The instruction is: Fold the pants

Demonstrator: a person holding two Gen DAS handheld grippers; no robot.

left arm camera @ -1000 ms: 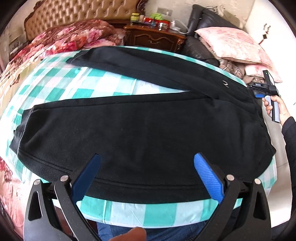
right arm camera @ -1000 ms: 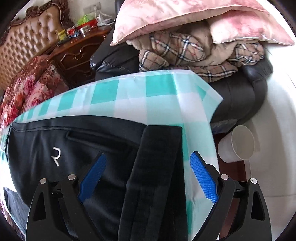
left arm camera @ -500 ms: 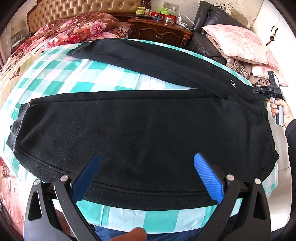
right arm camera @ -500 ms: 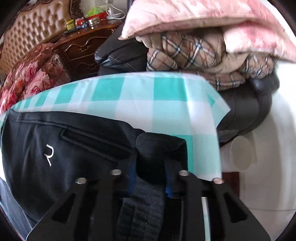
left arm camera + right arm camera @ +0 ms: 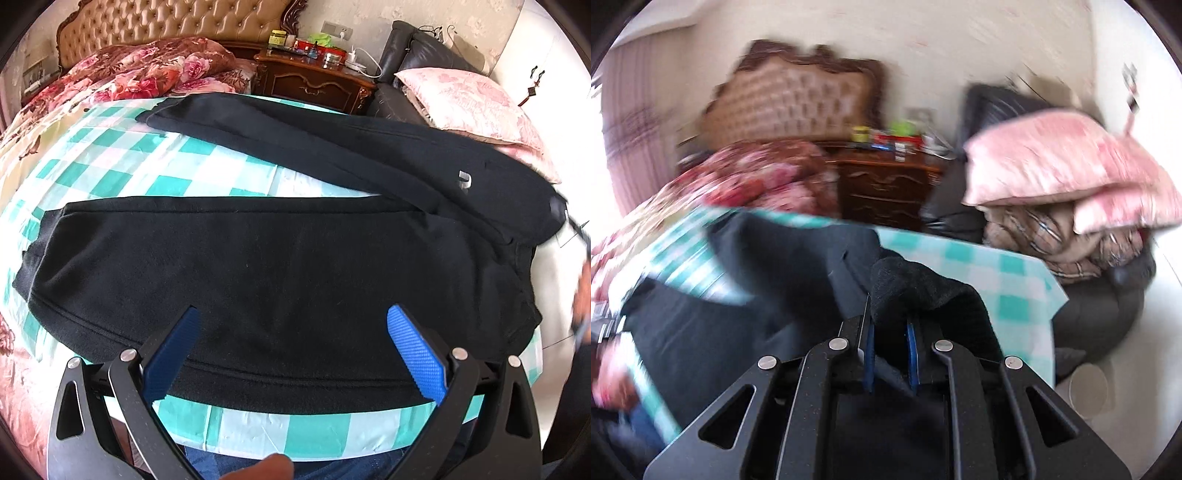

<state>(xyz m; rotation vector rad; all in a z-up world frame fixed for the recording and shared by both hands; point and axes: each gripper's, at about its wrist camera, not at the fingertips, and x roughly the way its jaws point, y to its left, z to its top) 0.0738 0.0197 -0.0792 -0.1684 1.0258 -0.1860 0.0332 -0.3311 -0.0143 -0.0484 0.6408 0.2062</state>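
Black pants (image 5: 280, 266) lie spread on a teal-and-white checked cloth (image 5: 140, 173), legs pointing left, waist at the right. My left gripper (image 5: 291, 332) is open and empty, hovering over the near leg by the table's front edge. My right gripper (image 5: 889, 325) is shut on the pants' waistband (image 5: 923, 288) and holds it lifted off the cloth; it shows blurred at the right edge of the left wrist view (image 5: 580, 236). The far side of the waist (image 5: 517, 192) is raised.
A bed with a floral quilt (image 5: 140, 74) and tufted headboard stands behind. A dark wooden nightstand (image 5: 314, 81) holds small items. A black sofa with pink pillows (image 5: 469, 99) and plaid blankets (image 5: 1052, 240) is at the right. A white cup (image 5: 1089, 387) sits on the floor.
My right gripper closed on the waistband, then lifted it up and swung leftward, blurring its view. The left gripper stayed open, rising slightly over the near leg.
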